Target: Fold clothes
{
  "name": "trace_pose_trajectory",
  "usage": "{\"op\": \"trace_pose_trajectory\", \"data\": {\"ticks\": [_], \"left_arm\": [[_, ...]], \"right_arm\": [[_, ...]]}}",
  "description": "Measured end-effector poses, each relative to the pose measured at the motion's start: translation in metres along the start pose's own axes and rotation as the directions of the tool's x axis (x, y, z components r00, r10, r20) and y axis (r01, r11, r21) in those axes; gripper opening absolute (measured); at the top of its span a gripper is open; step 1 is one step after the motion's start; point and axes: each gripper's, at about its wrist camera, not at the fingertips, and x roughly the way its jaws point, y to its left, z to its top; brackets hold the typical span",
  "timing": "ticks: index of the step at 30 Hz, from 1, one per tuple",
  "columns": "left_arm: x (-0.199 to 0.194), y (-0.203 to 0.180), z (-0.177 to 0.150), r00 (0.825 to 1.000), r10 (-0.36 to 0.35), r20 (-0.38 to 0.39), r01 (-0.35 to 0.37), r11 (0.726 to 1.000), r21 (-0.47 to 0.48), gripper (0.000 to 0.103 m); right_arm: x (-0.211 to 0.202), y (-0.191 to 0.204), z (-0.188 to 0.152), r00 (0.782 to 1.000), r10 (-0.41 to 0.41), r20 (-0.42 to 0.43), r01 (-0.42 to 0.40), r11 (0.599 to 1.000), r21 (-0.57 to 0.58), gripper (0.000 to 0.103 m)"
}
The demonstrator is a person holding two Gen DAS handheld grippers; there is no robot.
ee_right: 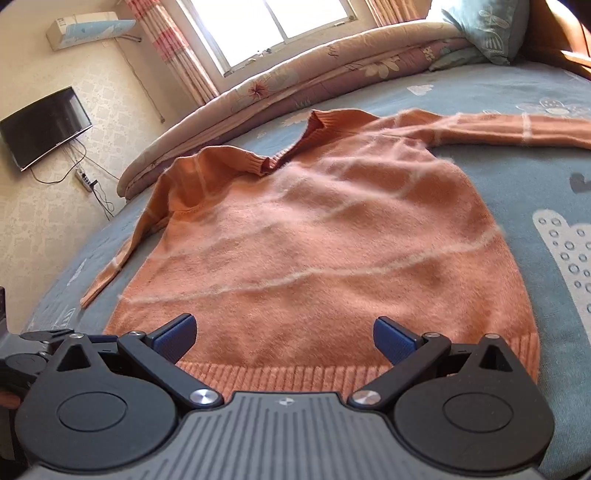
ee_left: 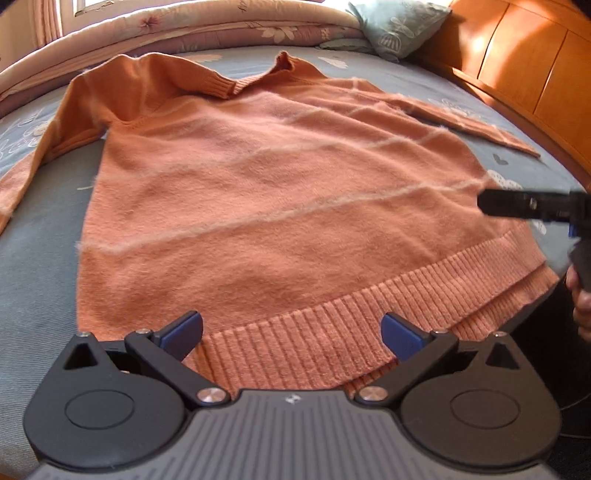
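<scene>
Just orange sweater point(ee_right: 317, 251) flat on bed point(ee_right: 546, 177)

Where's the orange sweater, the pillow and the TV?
orange sweater point(ee_right: 314, 258), right wrist view, middle of its body.
pillow point(ee_left: 399, 29), left wrist view, its front face.
TV point(ee_right: 44, 125), right wrist view, its dark screen.

Sweaters ahead of my grippers: one orange striped sweater point(ee_right: 314, 251)
Pillows beyond it: one blue pillow point(ee_right: 484, 29)
Rolled quilts: one point(ee_right: 280, 88)
My grippers: two, left gripper point(ee_left: 291, 334), right gripper point(ee_right: 282, 336)

2 wrist views, low near the hem, sharing the sweater point(ee_left: 258, 192).
</scene>
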Motion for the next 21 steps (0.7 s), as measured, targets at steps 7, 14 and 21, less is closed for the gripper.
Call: {"op": "trace_pose_trajectory", "data": {"ticks": [7, 14, 21], "left_arm": [[0.000, 0.002, -0.002, 1.000, 0.019, 0.020, -0.018, 0.997, -0.074, 0.102], [-0.003, 0.004, -0.007, 0.998, 0.013, 0.057, -0.007, 0.995, -0.102, 0.102], [-0.008, 0.008, -0.013, 0.996, 0.006, 0.084, 0.006, 0.990, -0.144, 0.102]], "right_arm": [[0.041, -0.002, 0.017, 0.989, 0.135, -0.059, -0.133, 0.990, 0.036, 0.103], [0.010, -0.041, 0.001, 0.999, 0.053, 0.012, -0.054, 0.993, 0.107, 0.103], [-0.015, -0.056, -0.006, 0.999, -0.024, 0.024, 0.019, 0.985, 0.169, 0.103]]}}
